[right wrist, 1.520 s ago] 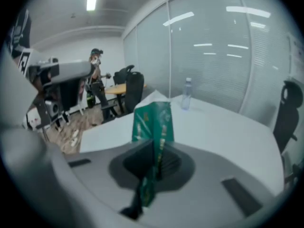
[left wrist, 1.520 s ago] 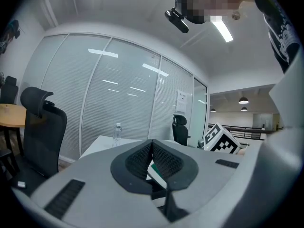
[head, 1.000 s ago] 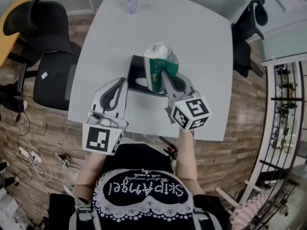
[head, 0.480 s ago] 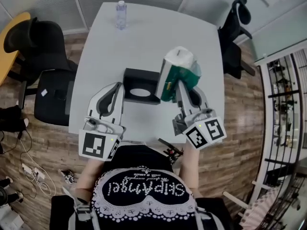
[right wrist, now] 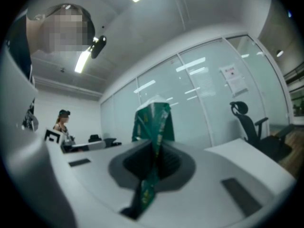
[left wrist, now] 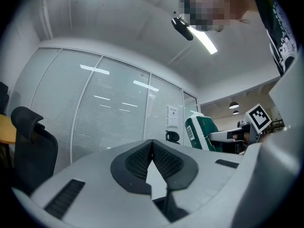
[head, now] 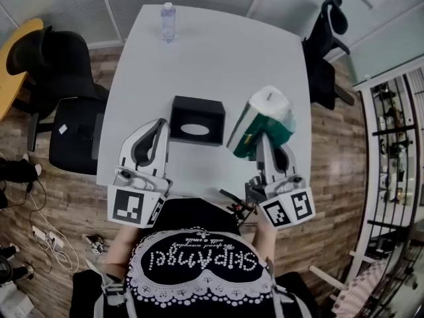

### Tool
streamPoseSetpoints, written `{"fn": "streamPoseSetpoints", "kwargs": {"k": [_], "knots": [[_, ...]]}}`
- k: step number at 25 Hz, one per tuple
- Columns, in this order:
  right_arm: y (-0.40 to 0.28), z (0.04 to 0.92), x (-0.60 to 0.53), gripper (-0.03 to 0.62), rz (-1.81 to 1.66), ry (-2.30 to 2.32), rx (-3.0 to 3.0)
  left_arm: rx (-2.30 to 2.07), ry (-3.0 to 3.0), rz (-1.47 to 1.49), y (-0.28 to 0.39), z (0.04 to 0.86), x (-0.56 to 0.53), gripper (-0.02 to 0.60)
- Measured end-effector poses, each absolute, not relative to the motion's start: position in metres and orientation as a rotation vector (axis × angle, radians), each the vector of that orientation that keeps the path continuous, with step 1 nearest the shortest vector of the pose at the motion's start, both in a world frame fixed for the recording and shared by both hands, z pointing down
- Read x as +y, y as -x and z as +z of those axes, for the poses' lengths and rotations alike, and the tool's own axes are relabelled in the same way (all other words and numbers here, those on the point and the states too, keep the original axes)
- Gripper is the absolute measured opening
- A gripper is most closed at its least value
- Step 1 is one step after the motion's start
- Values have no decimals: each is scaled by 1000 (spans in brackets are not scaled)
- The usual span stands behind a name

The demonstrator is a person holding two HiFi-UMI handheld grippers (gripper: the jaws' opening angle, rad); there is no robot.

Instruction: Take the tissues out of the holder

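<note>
Well clear of holder [head: 180, 110], tissue pack [head: 260, 126].

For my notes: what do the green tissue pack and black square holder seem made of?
Green tissue pack: probably thin glossy plastic film; it wrinkles where the right gripper pinches it. Black square holder: rigid, matte, perhaps plastic; unclear.

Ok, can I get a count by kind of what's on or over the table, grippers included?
Tissue pack: 1, clamped in the right gripper
Black holder: 1
Water bottle: 1
Grippers: 2, counting the left gripper, shut on nothing
Total: 5
</note>
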State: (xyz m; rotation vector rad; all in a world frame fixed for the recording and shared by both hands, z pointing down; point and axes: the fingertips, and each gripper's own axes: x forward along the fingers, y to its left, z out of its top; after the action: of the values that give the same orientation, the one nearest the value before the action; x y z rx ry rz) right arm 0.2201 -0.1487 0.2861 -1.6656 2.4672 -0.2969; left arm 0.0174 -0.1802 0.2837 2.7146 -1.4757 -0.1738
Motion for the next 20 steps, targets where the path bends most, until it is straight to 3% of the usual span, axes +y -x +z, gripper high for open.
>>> {"fn": "streamPoseSetpoints", "kwargs": {"k": [20], "knots": [[-215,317,-133,32,-361,1704,2503,-1440,-2720,-70,-13,309,-171,23]]}}
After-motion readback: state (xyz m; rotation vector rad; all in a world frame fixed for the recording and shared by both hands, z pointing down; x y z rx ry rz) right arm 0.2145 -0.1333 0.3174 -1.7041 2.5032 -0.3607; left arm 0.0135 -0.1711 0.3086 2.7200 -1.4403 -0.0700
